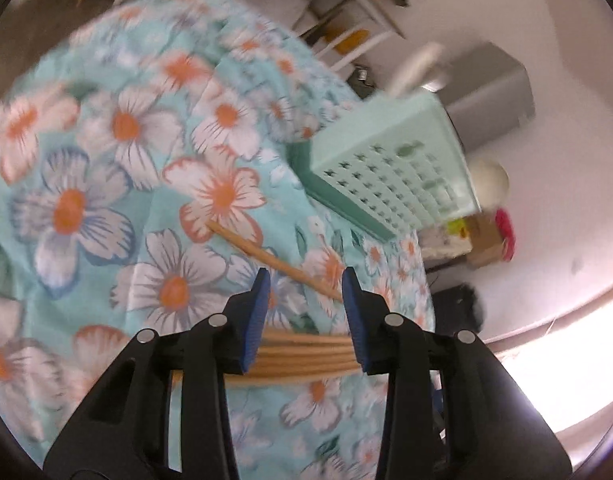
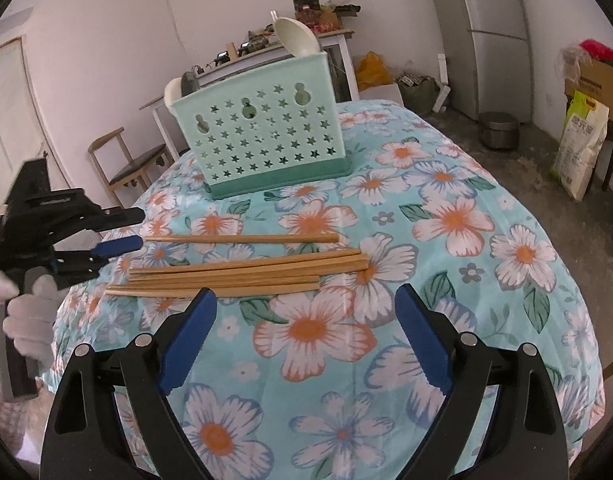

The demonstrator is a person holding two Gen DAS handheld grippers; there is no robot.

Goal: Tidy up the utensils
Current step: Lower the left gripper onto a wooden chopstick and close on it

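Observation:
Several wooden chopsticks lie bundled on the floral tablecloth, with one single chopstick just beyond them. A mint basket with star holes stands behind, holding white spoons. My right gripper is open wide just short of the bundle, with nothing between its fingers. A white-gloved hand holds my left gripper at the bundle's left ends, jaws apart and empty. In the blurred left wrist view, the left gripper hangs over the bundle; the single chopstick and basket lie ahead.
A wooden chair and a cluttered white side table stand behind the table. A fridge, a dark pot on the floor, a rice sack and a cardboard box are at the right.

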